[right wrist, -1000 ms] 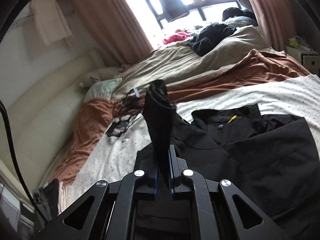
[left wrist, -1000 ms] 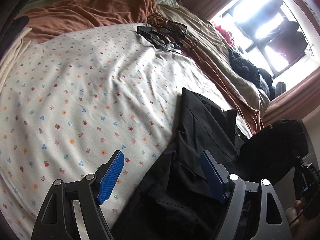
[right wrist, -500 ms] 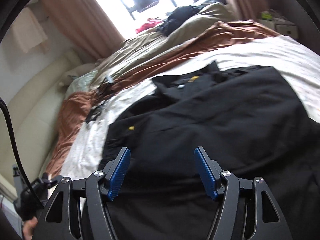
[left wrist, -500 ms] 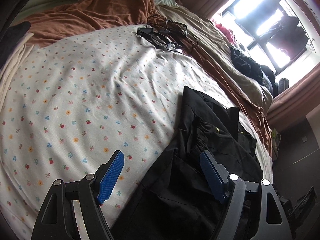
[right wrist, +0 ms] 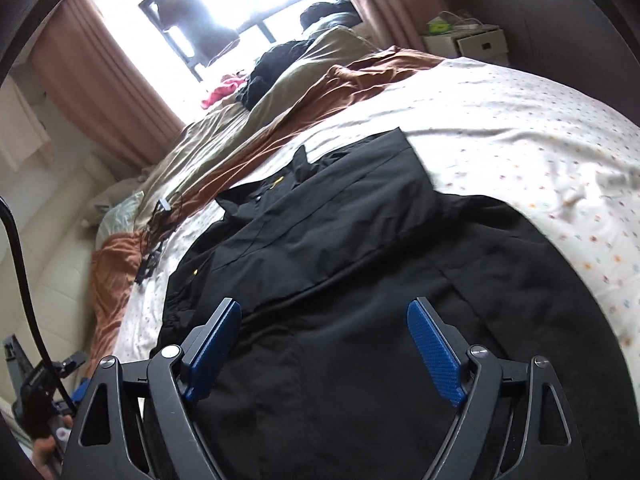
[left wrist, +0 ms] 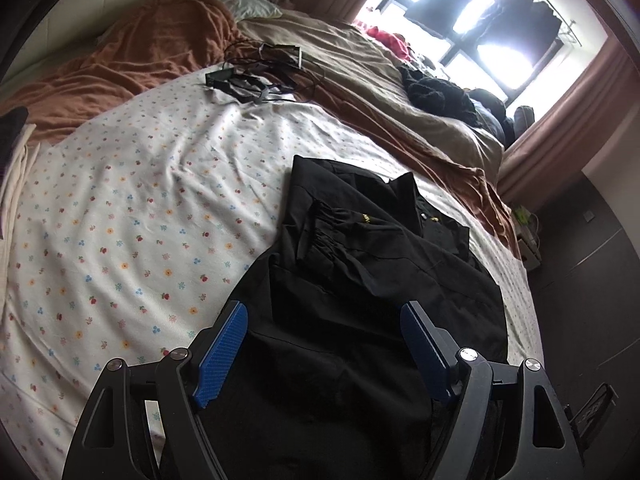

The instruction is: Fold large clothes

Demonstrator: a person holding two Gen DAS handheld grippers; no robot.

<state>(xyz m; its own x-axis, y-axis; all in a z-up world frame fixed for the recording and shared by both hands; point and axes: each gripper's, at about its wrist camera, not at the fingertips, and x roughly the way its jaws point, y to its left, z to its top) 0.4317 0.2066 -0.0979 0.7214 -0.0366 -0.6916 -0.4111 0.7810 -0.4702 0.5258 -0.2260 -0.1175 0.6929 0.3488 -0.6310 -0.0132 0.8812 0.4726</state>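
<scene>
Both grippers hang over the black jacket [left wrist: 360, 280] with nothing between their pads. Left gripper [left wrist: 324, 344]: jaws wide apart, blue pads clear of the cloth, as they were a second ago. Right gripper [right wrist: 324, 344]: a second ago it was pinched on a black sleeve end held up off the bed; now its jaws are opening and I see only flat cloth beneath them, no fabric touching either pad.

Jacket position: it lies on the flowered sheet [left wrist: 120, 208] near the bed's edge, collar [right wrist: 304, 164] pointing toward the window [left wrist: 480, 32]. In the left view a gathered cuff [left wrist: 332, 228] rests across the chest — I judge the released sleeve has been laid inward over the body.

Assessment: one sleeve fold appears set down. The cloth there is bunched rather than flat, so it may need smoothing. The rest of the jacket looks spread full length, so I judge the other side and the lengthwise folds remain to be done — the task is at an early stage.

Elsewhere, a brown blanket [left wrist: 152, 52] and tangled cables [left wrist: 260, 76] sit well apart from the jacket and do not interfere.
</scene>
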